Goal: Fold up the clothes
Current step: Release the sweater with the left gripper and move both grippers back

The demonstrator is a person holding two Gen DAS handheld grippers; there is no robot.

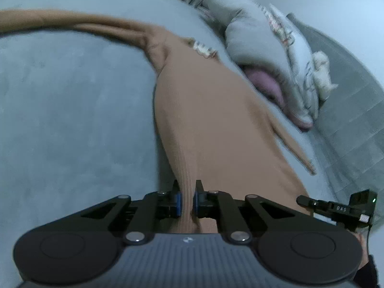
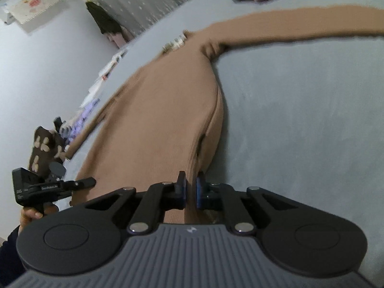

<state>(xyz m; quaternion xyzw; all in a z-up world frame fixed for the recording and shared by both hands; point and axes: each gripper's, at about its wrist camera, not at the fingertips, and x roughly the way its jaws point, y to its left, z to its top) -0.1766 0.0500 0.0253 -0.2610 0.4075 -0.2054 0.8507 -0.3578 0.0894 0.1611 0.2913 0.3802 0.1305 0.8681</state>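
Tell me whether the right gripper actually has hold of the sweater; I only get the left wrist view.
Observer: Yes. The right gripper is shut on the tan sweater at its ribbed hem.
Operator: Is there anything near my left gripper that I can't see?
Observer: A dark brown cloth with pale shapes on it sits just beyond it.
Operator: And along that side of the grey bedspread?
Observer: Loose papers lie scattered by its edge.

Tan ribbed sweater [image 1: 216, 124]; grey-blue bedspread [image 1: 72, 120]; pale printed pillow [image 1: 295, 55].
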